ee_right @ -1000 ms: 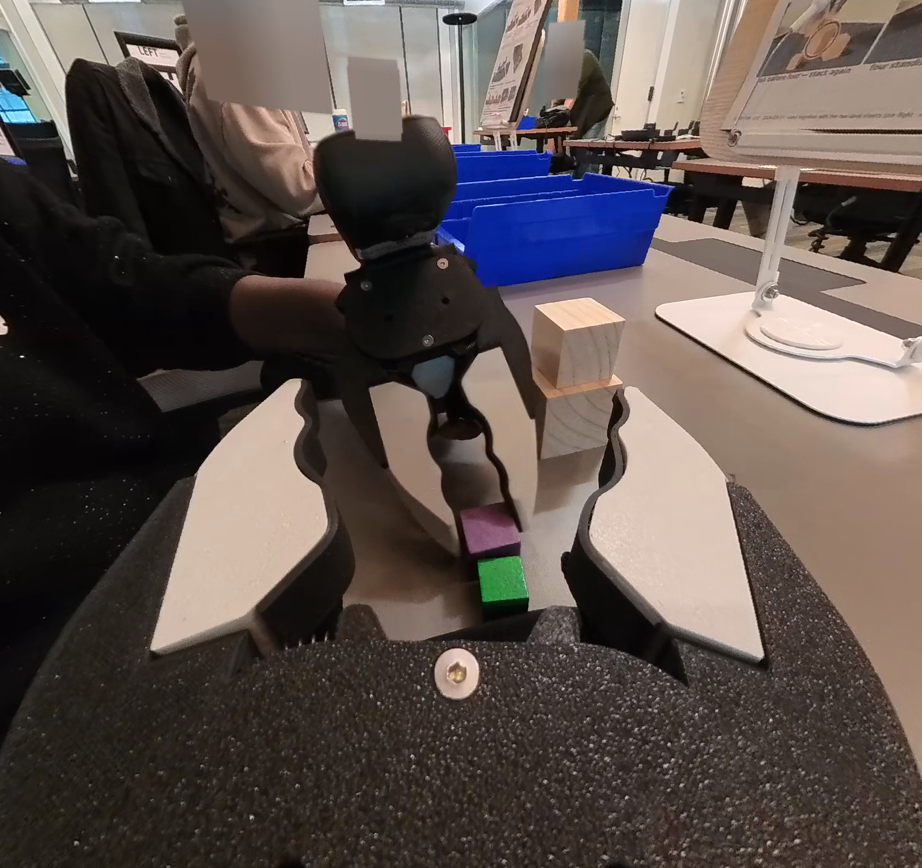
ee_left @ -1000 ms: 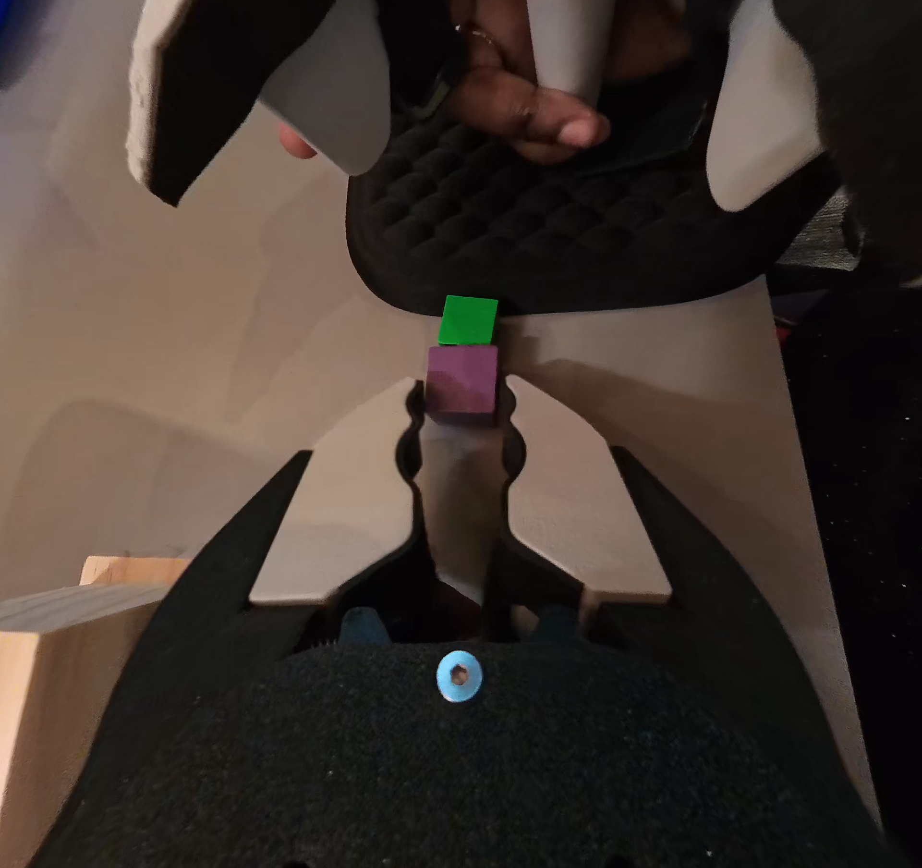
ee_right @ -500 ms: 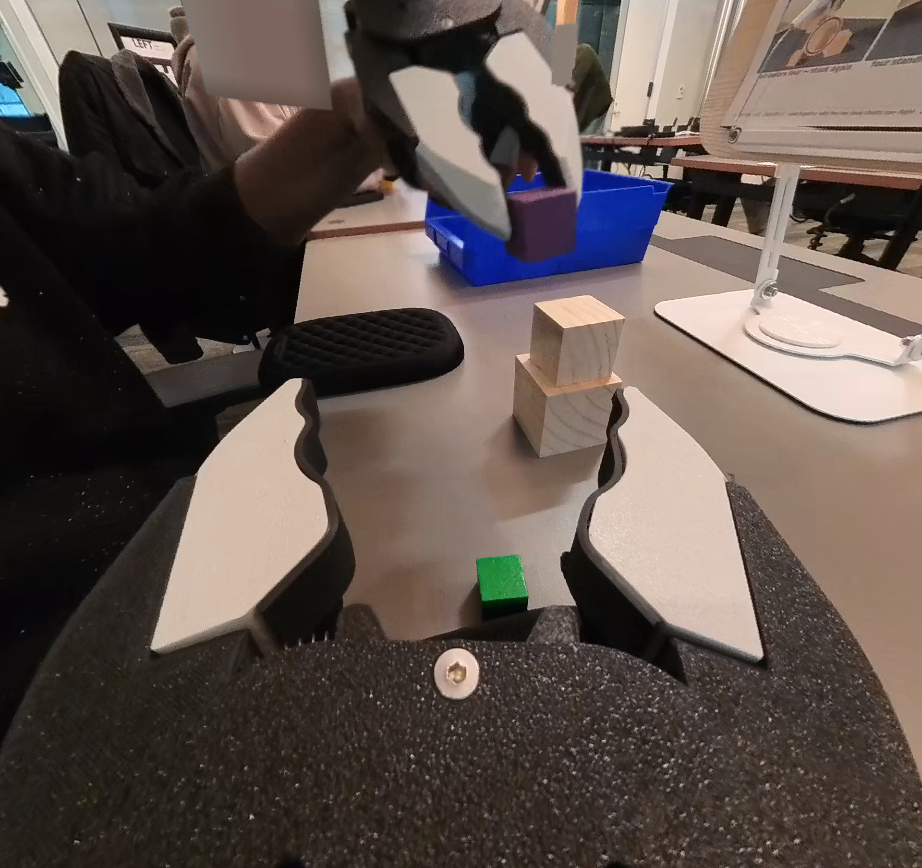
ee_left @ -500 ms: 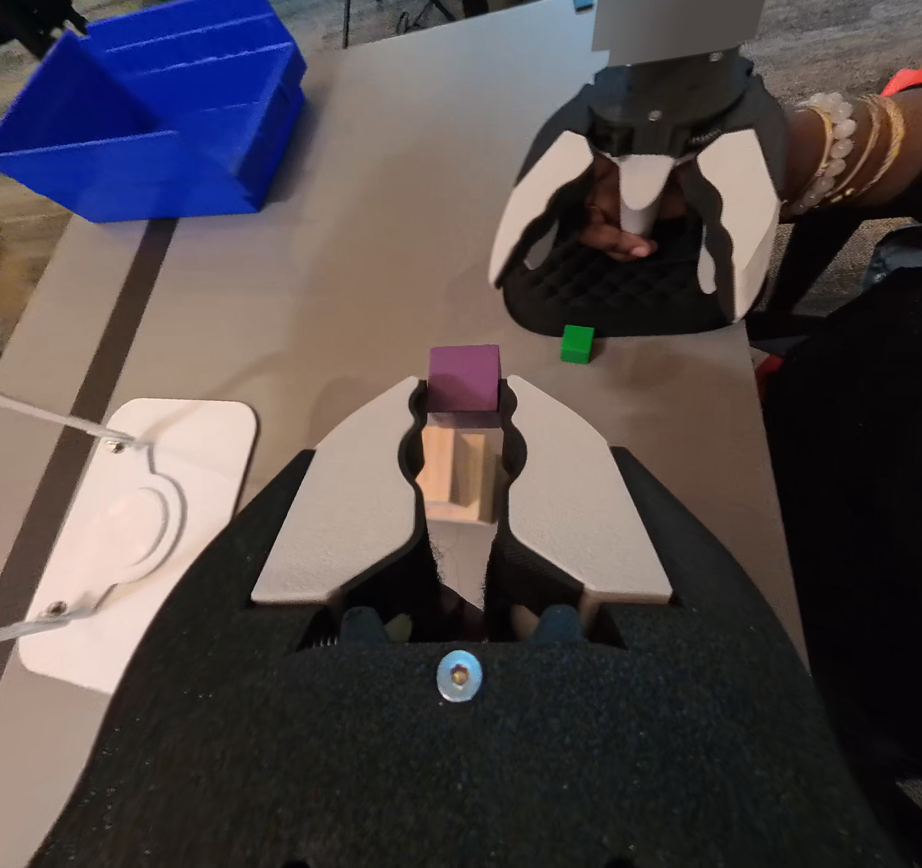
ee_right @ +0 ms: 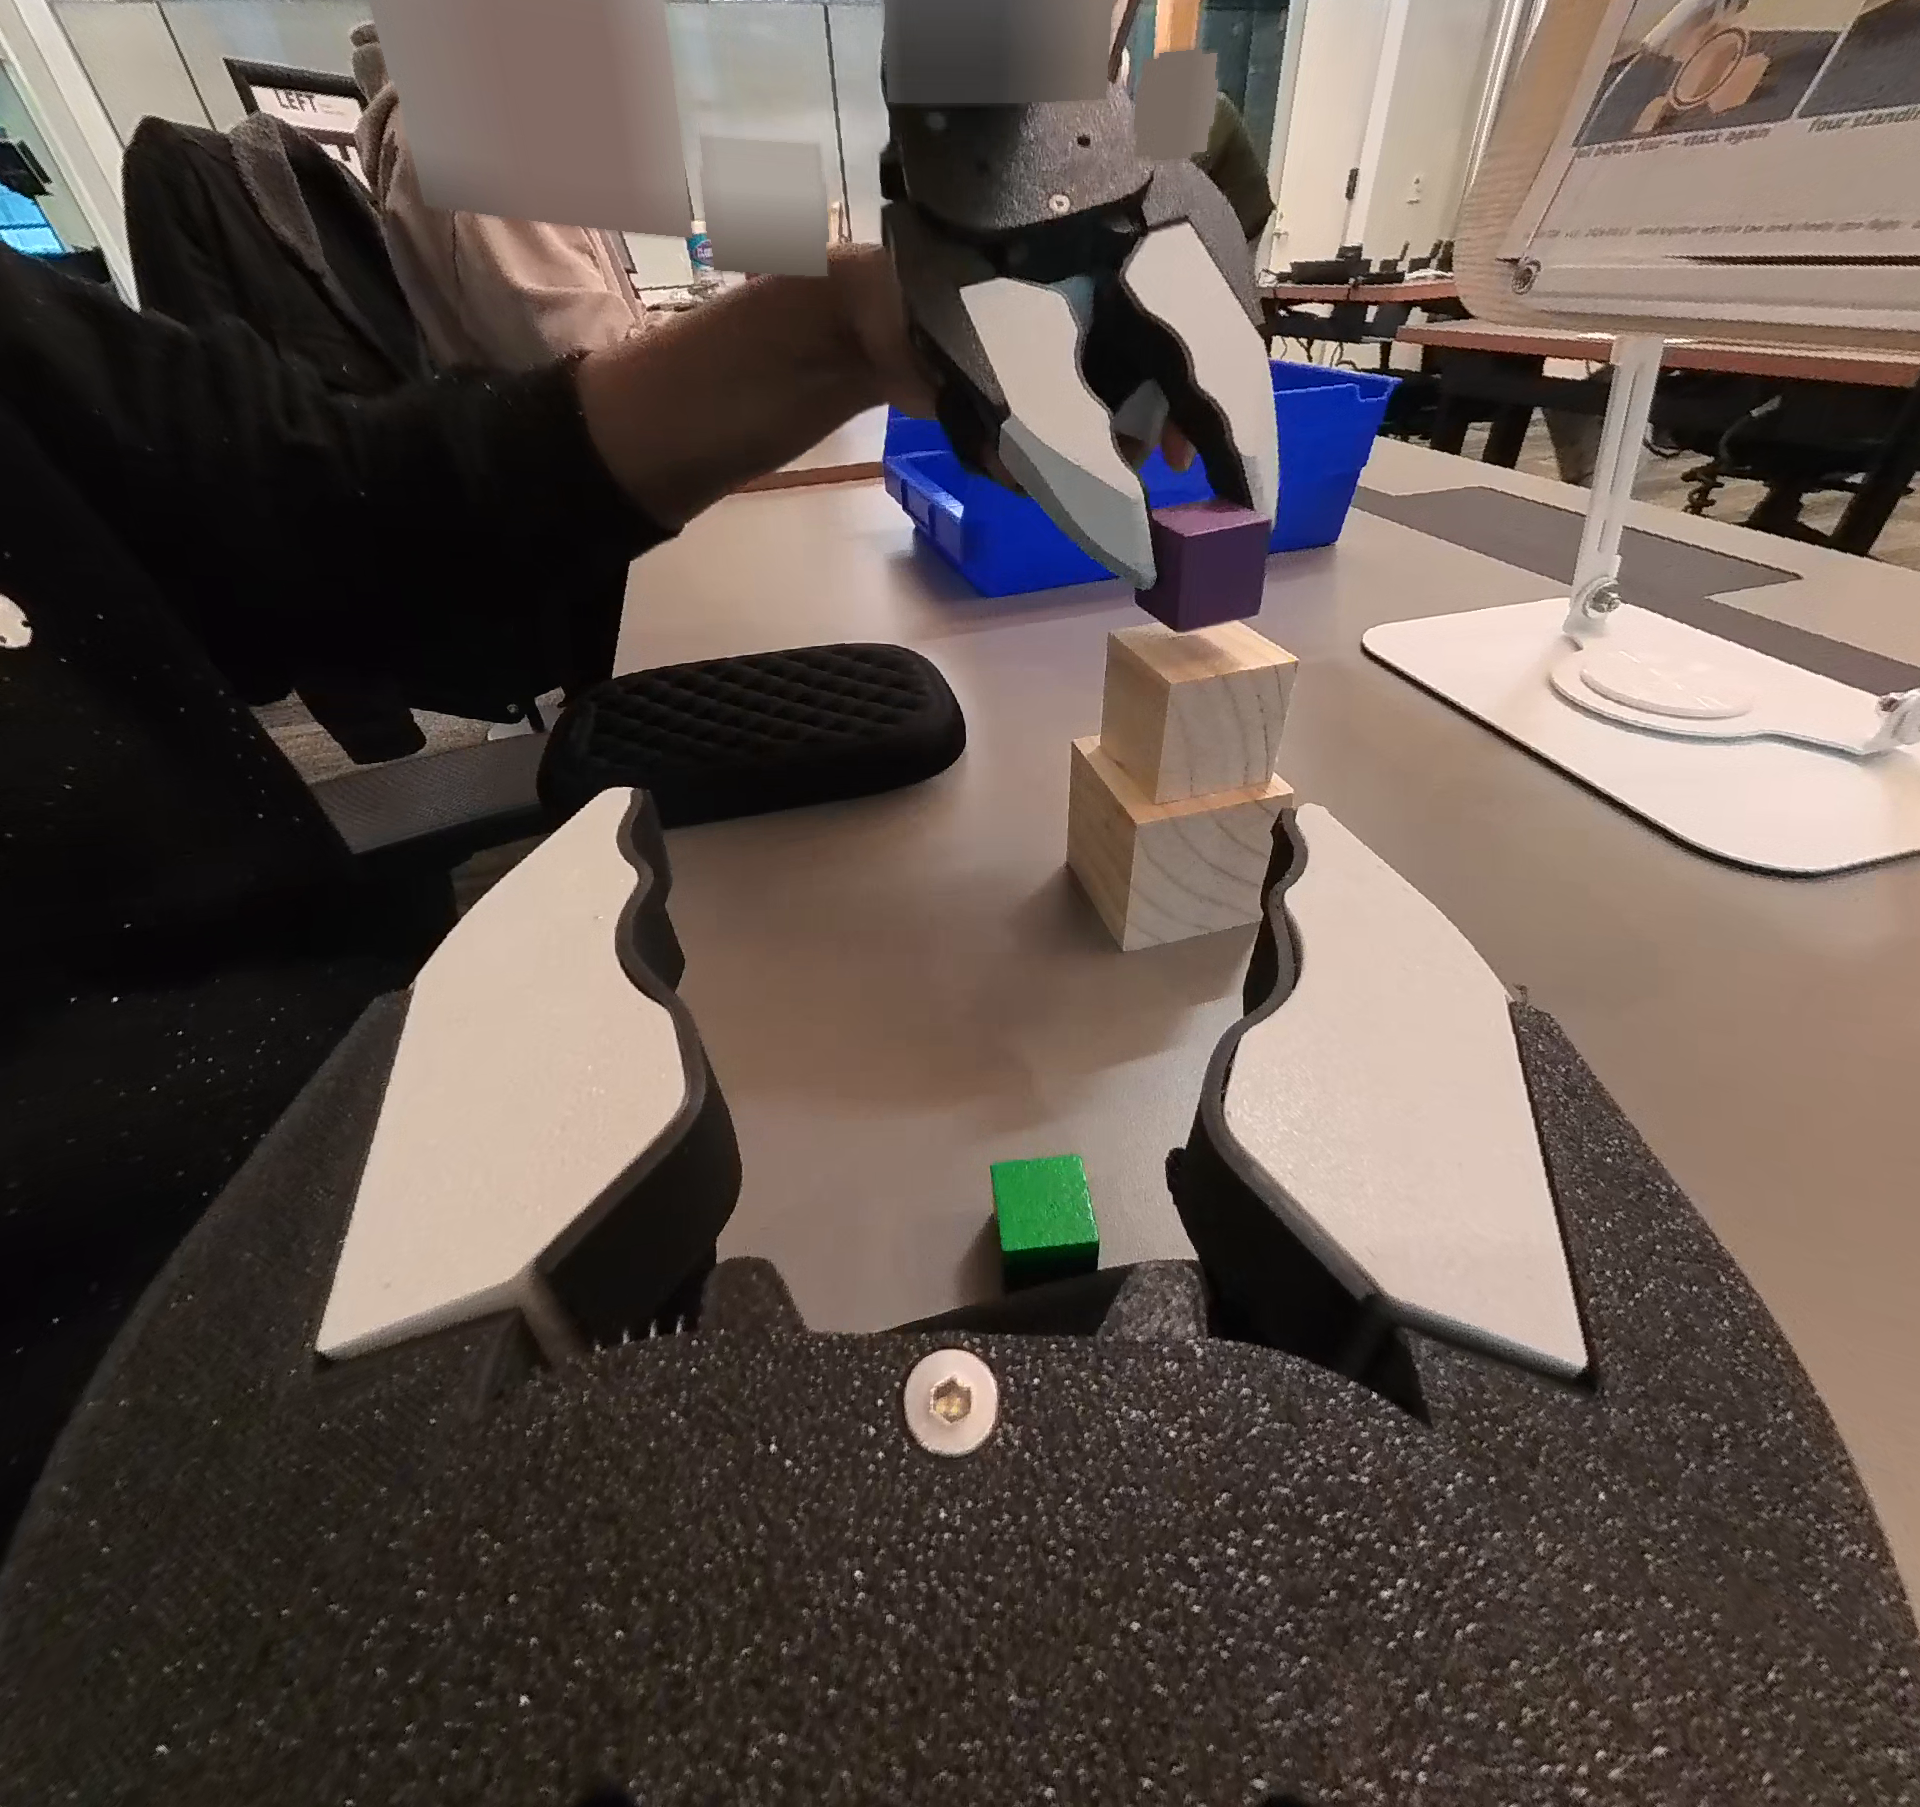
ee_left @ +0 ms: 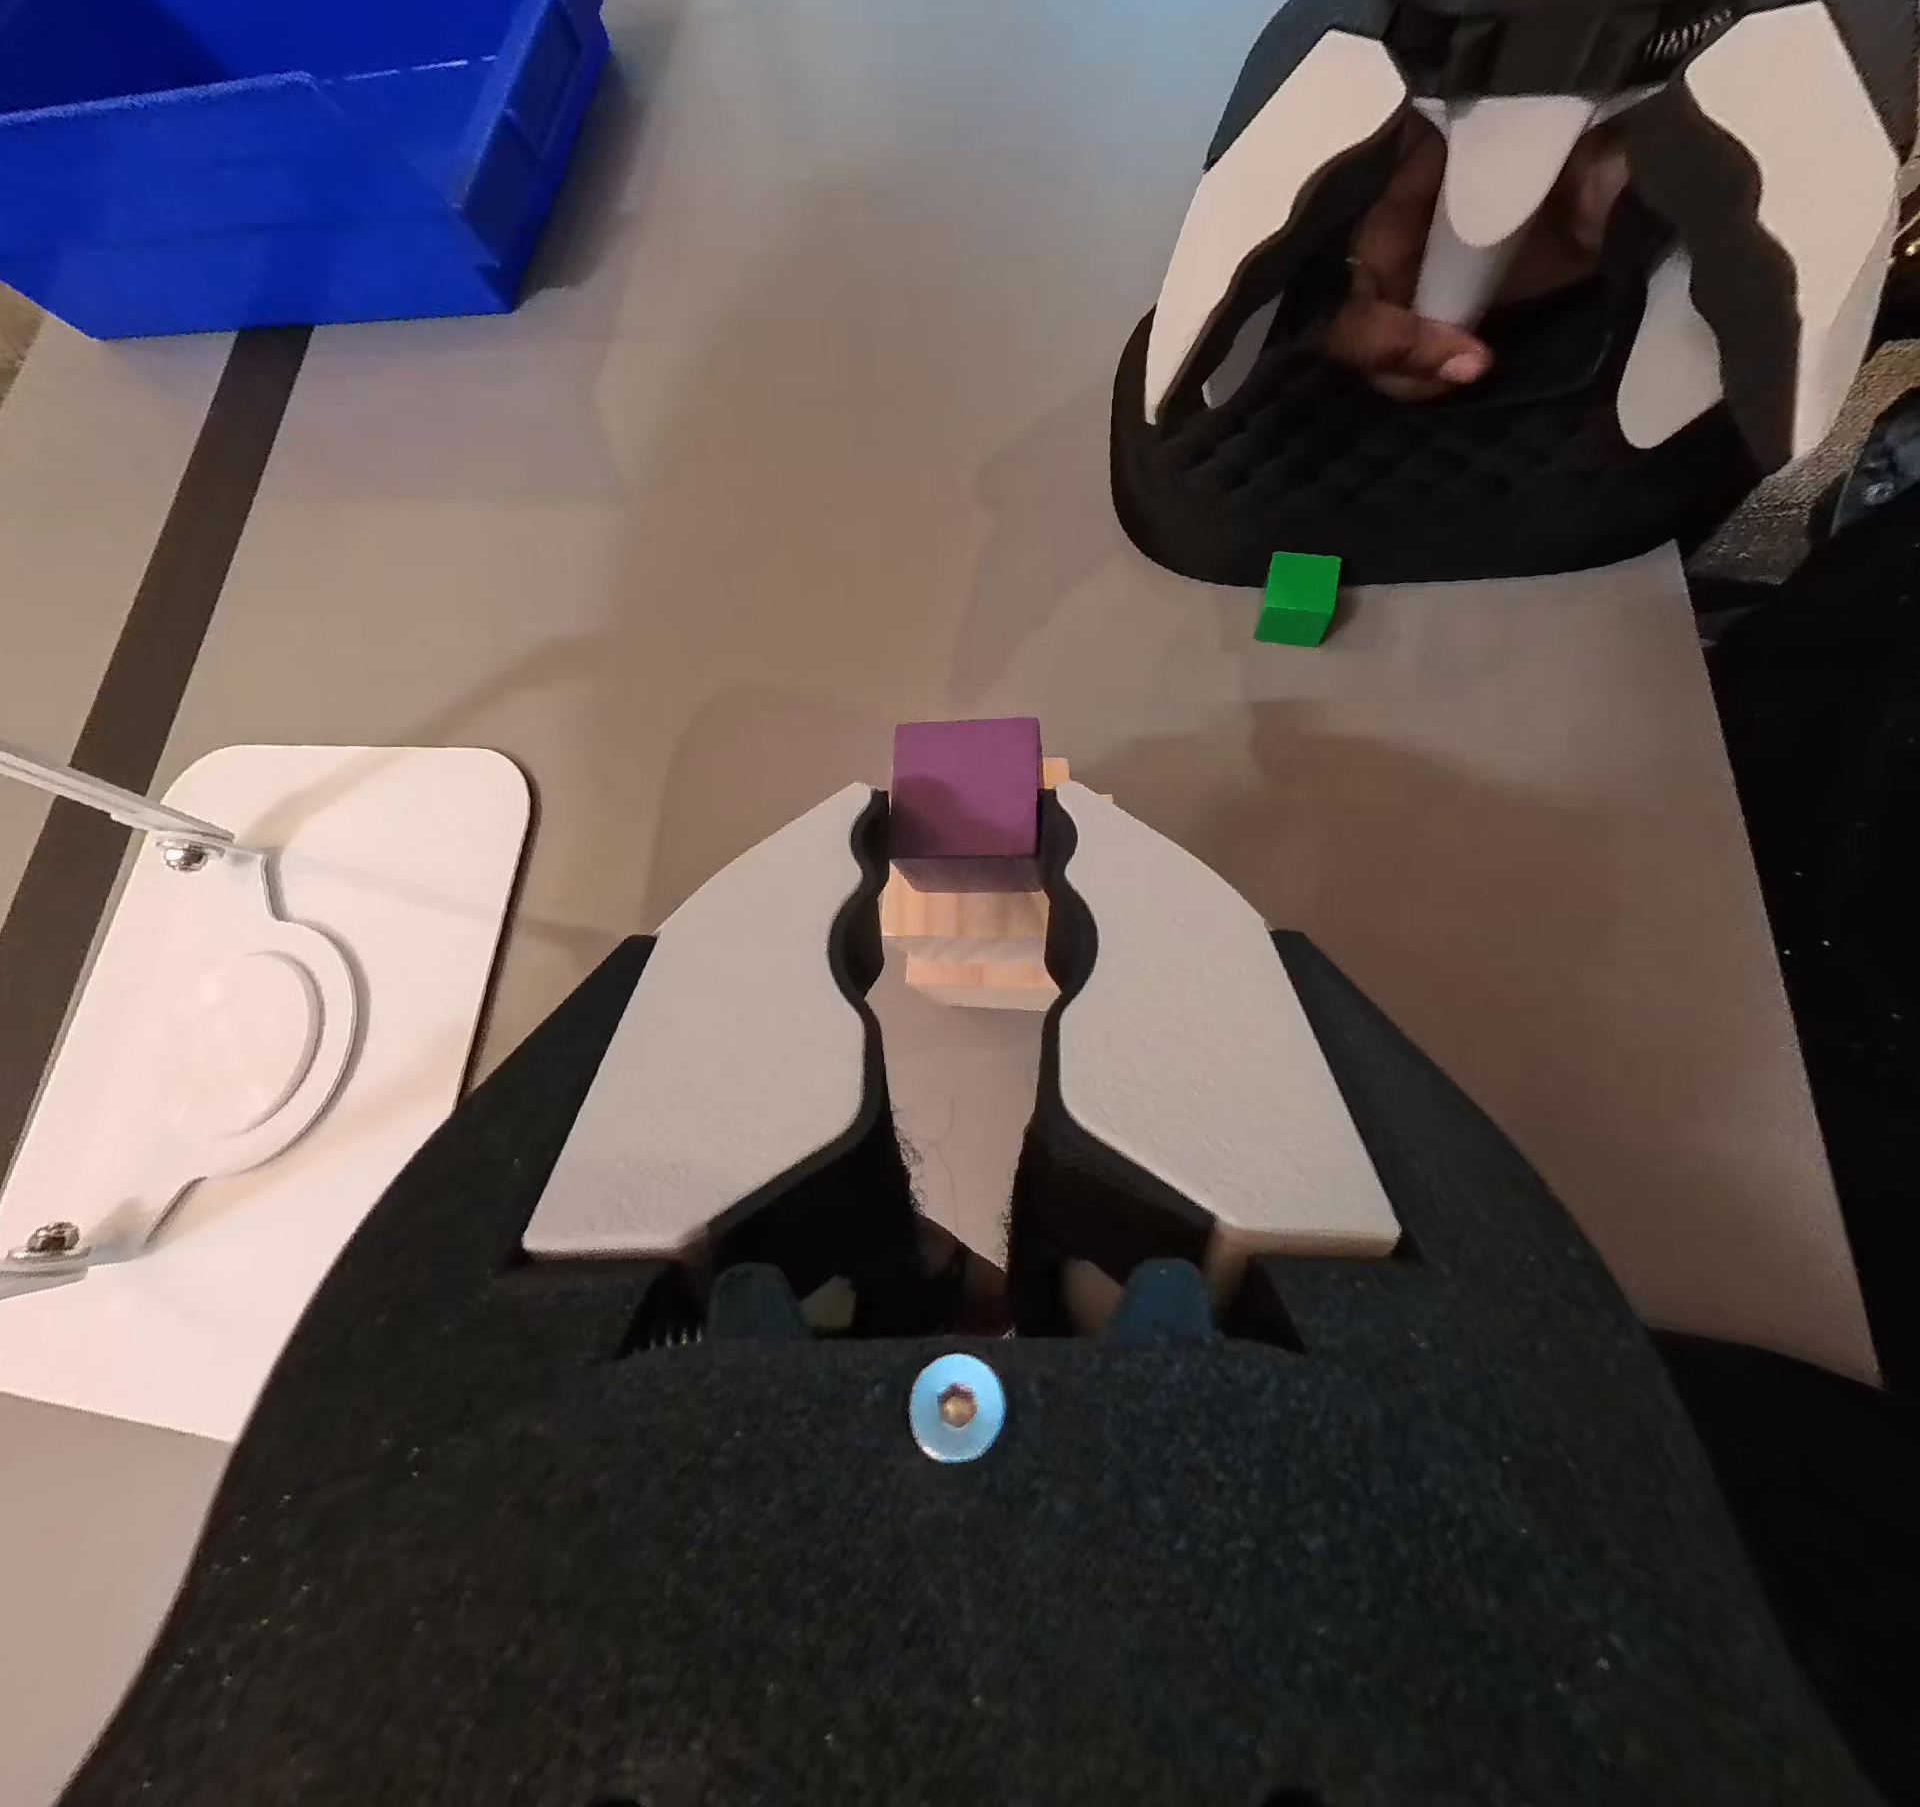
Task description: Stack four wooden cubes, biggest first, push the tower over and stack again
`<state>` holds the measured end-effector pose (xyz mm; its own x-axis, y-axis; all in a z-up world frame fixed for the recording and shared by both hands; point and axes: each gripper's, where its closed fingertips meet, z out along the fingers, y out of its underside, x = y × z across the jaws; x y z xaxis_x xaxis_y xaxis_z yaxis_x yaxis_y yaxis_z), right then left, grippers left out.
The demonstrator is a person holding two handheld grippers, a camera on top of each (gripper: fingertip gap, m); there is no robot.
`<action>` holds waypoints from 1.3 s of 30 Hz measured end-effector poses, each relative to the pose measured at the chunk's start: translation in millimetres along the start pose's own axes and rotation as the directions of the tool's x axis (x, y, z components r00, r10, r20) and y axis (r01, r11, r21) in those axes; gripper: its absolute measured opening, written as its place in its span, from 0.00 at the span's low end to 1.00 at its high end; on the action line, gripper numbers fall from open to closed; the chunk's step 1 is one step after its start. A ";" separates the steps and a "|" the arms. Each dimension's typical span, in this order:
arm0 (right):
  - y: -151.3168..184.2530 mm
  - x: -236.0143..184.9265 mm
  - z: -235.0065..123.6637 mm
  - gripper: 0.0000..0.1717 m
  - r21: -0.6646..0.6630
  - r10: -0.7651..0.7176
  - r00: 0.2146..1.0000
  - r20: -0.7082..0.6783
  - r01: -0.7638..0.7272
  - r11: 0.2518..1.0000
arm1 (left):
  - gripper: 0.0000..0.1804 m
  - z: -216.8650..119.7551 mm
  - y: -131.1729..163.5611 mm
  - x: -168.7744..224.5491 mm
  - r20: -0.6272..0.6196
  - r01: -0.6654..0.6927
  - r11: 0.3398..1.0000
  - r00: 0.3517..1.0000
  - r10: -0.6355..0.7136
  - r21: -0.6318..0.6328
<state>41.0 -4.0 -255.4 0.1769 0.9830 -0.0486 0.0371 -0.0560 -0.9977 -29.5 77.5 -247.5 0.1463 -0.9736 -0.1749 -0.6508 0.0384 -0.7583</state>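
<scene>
A purple cube [ee_left: 966,787], slightly tilted, is clamped in the left tool [ee_left: 964,822] at frame centre, just above two stacked wooden cubes [ee_right: 1184,781]. The right tool [ee_right: 961,884] is spread wide over a green cube [ee_right: 1042,1219] on the worktop [ee_right: 935,1009].

Blue bin [ee_left: 291,105] on grey table [ee_left: 790,407]; white stand base [ee_left: 260,978]; black armrest pad [ee_right: 748,729].

Left gripper [ee_right: 1195,552] lifts purple cube [ee_right: 1205,568] off counter from beside green cube [ee_right: 1042,1229]; cube now hovers just above wooden block stack [ee_right: 1184,781].
</scene>
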 end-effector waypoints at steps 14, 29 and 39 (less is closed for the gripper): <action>-0.3 0.1 -0.3 0.62 0.001 0.000 1.000 0.000 0.000 1.000 | 0.17 5.3 9.6 -3.7 0.004 -0.012 1.000 1.000 0.012 -0.027; -14.6 -10.2 -13.2 0.77 0.129 -0.097 0.995 -0.004 0.096 0.987 | 0.27 57.1 -21.5 99.3 0.011 -0.070 0.990 0.998 0.069 0.119; -10.9 -9.7 -10.0 0.75 0.099 -0.092 0.996 -0.003 0.092 0.991 | 0.24 120.2 -0.6 109.6 -0.095 0.015 1.000 0.995 -0.015 0.000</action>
<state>48.7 -14.6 -243.6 0.1760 0.9834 0.0437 -0.0444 0.0523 -0.9976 76.5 -2.2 -341.7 0.0842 -0.9911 -0.1030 -0.6487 0.0239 -0.7606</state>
